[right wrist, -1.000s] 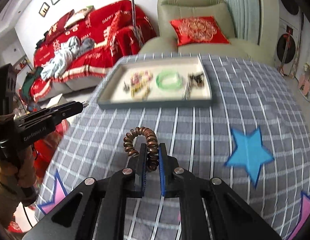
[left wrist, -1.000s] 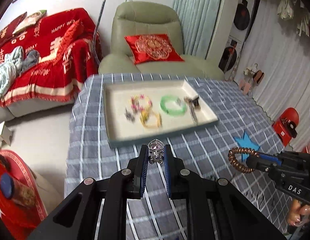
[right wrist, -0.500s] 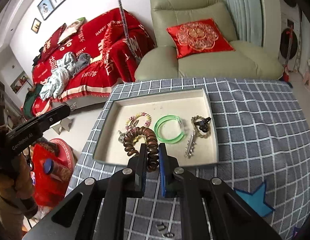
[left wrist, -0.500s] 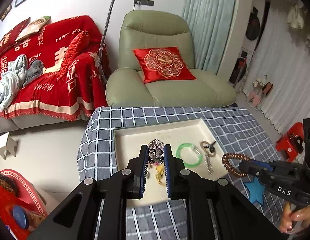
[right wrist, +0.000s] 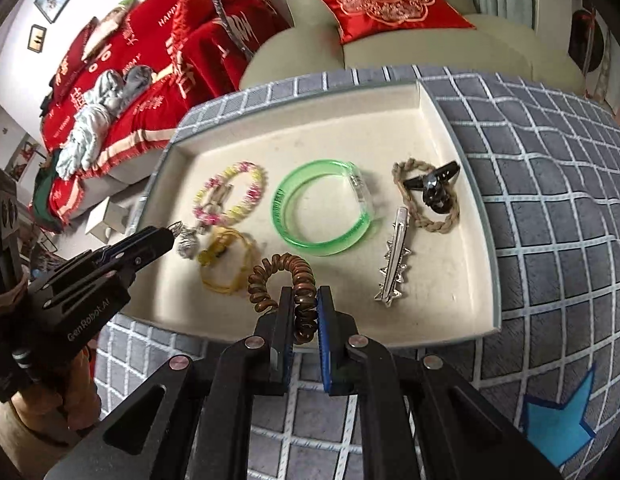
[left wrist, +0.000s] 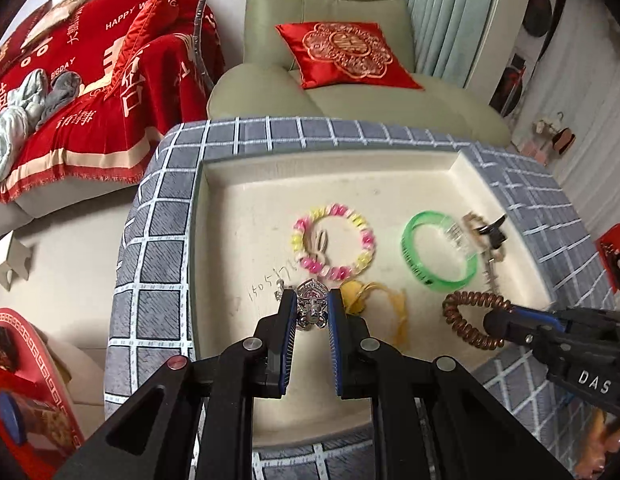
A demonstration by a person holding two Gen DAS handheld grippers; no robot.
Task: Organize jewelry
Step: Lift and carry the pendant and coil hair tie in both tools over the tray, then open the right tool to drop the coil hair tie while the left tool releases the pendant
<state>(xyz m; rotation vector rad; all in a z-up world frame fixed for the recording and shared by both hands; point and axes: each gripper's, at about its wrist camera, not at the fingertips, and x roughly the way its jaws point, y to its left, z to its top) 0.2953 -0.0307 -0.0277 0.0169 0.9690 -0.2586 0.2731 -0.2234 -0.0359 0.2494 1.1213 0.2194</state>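
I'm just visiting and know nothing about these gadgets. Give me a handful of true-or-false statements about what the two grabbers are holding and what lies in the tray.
1. The left gripper pinches a silver filigree pendant. True.
2. The right gripper is empty. False: it is clamped on a brown coil bracelet.
3. A green bangle lies in the cream tray. True.
4. The pink and yellow bead bracelet lies on the checked cloth outside the tray. False: it lies in the tray.
5. The silver spiked hair clip stands upright. False: it lies flat.
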